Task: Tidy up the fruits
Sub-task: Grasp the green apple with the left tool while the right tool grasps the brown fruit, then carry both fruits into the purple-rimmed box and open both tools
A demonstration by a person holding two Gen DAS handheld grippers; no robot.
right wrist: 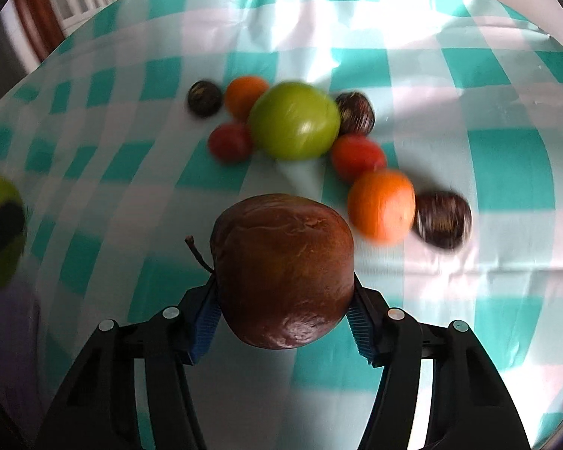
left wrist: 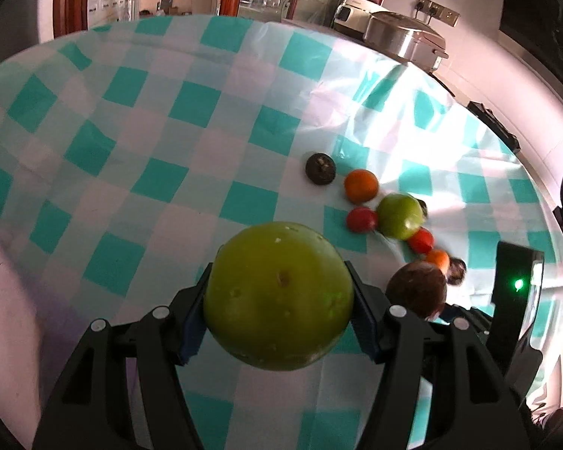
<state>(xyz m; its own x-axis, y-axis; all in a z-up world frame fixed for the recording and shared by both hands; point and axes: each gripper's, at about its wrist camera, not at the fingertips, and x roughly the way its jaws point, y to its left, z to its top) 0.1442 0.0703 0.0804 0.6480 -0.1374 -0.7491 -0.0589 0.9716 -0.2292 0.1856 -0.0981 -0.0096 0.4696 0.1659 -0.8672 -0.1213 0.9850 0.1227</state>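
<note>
My left gripper (left wrist: 277, 292) is shut on a big green apple (left wrist: 277, 296) and holds it above the checked tablecloth. My right gripper (right wrist: 283, 292) is shut on a brown pear (right wrist: 283, 270) with a stem; that pear also shows in the left wrist view (left wrist: 416, 288). A cluster of fruit lies on the cloth ahead: a green apple (right wrist: 294, 120), two oranges (right wrist: 381, 206) (right wrist: 244, 95), two red tomatoes (right wrist: 356, 155) (right wrist: 231, 140) and three dark round fruits (right wrist: 443, 219) (right wrist: 354, 112) (right wrist: 204, 97). The held green apple shows at the left edge of the right wrist view (right wrist: 0, 225).
The table (left wrist: 131, 112) has a teal-and-white checked cloth. A metal cooker (left wrist: 405, 37) and a white appliance (left wrist: 353, 13) stand beyond its far right edge. A black device with a green light (left wrist: 518, 281) is at the right.
</note>
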